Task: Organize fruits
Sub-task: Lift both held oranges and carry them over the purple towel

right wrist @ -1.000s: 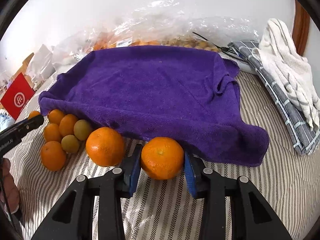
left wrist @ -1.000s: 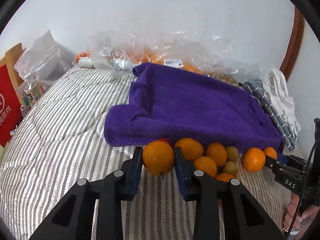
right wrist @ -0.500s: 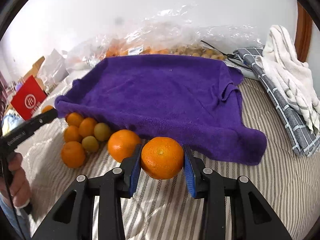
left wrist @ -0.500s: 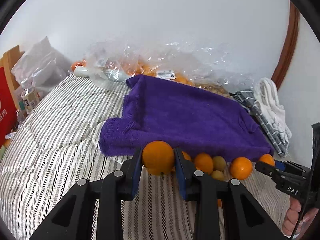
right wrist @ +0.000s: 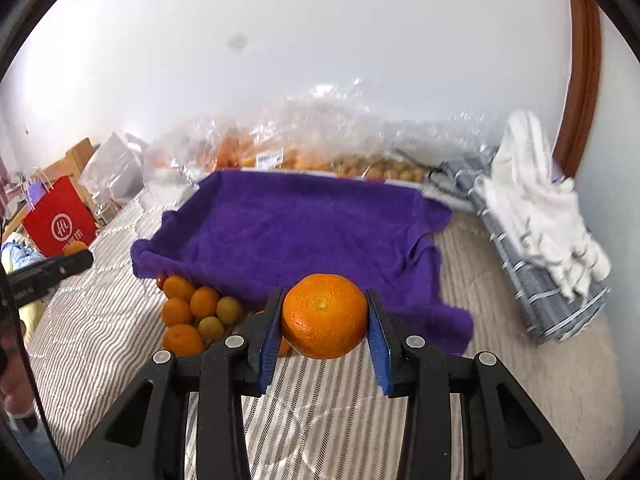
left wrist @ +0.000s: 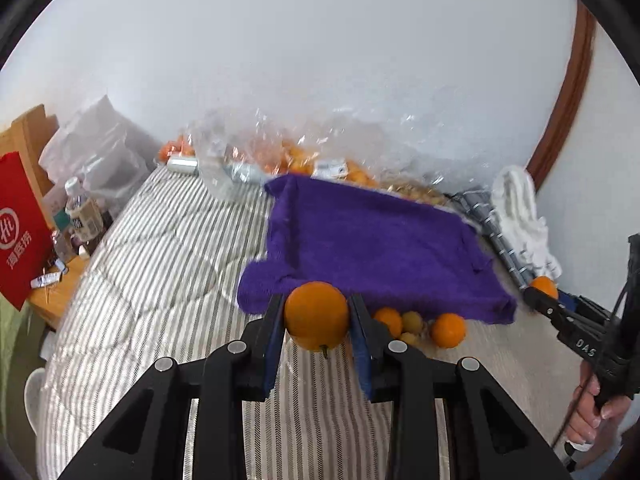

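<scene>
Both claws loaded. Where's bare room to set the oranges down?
Free: the flat top of the purple terry towel, bare throughout, and the striped quilt on its left. Crowded: the loose fruit pile at the towel's front edge, the clear plastic fruit bags behind, and the folded grey and white cloths to the right.

Soft bright daylight filling both views, wall (right wrist: 320,60) glowing brightest toward nine o'clock in the right view, plastic bags (right wrist: 304,136) glinting and smearing, fisheye edges bending, corners vignetting black
</scene>
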